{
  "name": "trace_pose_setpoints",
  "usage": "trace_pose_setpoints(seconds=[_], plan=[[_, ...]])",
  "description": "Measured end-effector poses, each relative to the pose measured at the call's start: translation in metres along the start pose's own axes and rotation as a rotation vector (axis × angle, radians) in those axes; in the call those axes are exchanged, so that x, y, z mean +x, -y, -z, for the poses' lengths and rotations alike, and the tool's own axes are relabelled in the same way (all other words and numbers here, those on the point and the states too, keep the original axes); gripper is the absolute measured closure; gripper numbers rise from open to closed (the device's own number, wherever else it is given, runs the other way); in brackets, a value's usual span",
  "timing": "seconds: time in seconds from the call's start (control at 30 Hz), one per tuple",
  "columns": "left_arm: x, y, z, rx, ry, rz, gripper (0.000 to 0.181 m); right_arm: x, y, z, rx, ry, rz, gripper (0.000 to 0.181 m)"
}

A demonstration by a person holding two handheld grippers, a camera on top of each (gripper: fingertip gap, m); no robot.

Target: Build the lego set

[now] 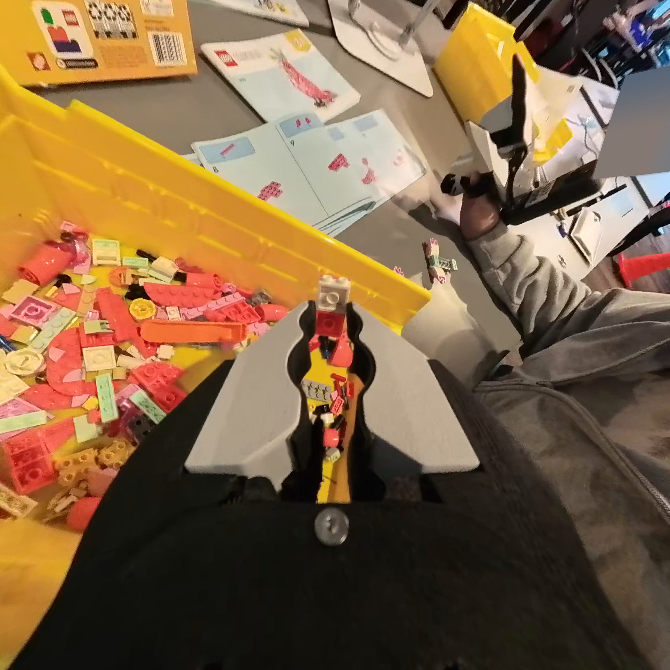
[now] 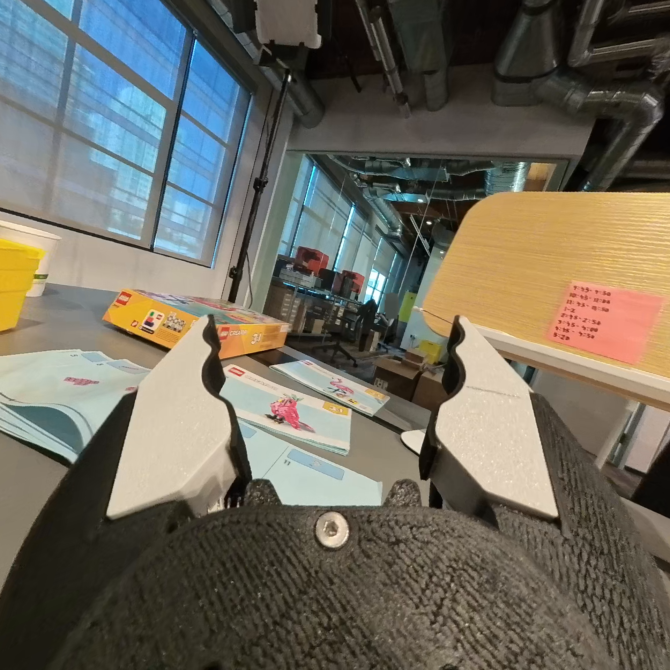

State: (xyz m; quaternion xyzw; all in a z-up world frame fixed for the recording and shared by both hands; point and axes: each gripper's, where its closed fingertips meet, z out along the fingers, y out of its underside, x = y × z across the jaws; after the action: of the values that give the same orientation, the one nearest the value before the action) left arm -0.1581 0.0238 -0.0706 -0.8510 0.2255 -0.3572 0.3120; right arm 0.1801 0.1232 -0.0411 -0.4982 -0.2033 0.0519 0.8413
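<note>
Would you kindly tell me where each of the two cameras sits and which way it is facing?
Left wrist view: on the left gripper, looking down into the yellow bin of loose bricks; its fingers clamp a small brick stack; the grey sleeve and right gripper show beyond.
Right wrist view: on the right gripper, jaws wide apart, raised and looking level across the table toward windows and a room beyond.
Shared: the orange box, the open instruction booklet and closed booklets.

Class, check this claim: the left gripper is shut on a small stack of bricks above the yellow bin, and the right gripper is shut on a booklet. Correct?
Not quite. The right gripper is open and holds nothing, as the right wrist view shows. The rest stands: the left gripper is shut on a small stack of bricks above the yellow bin.
</note>
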Motion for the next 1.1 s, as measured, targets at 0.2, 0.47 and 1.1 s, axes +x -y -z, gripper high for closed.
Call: trace_pose_setpoints(seconds=[0.2,0.47,1.1], plan=[[-0.010,-0.022,-0.004,-0.113,0.060,-0.017,0.165,-0.005,0.000,-0.001,-0.003,0.021,0.024,0.059],[-0.011,-0.029,-0.002,-0.154,0.066,-0.037,0.165,-0.007,0.000,-0.001,-0.005,0.029,0.023,0.060],[0.033,-0.012,0.008,0.024,0.004,-0.178,0.165,-0.039,0.024,0.002,0.051,0.158,0.108,0.070]])
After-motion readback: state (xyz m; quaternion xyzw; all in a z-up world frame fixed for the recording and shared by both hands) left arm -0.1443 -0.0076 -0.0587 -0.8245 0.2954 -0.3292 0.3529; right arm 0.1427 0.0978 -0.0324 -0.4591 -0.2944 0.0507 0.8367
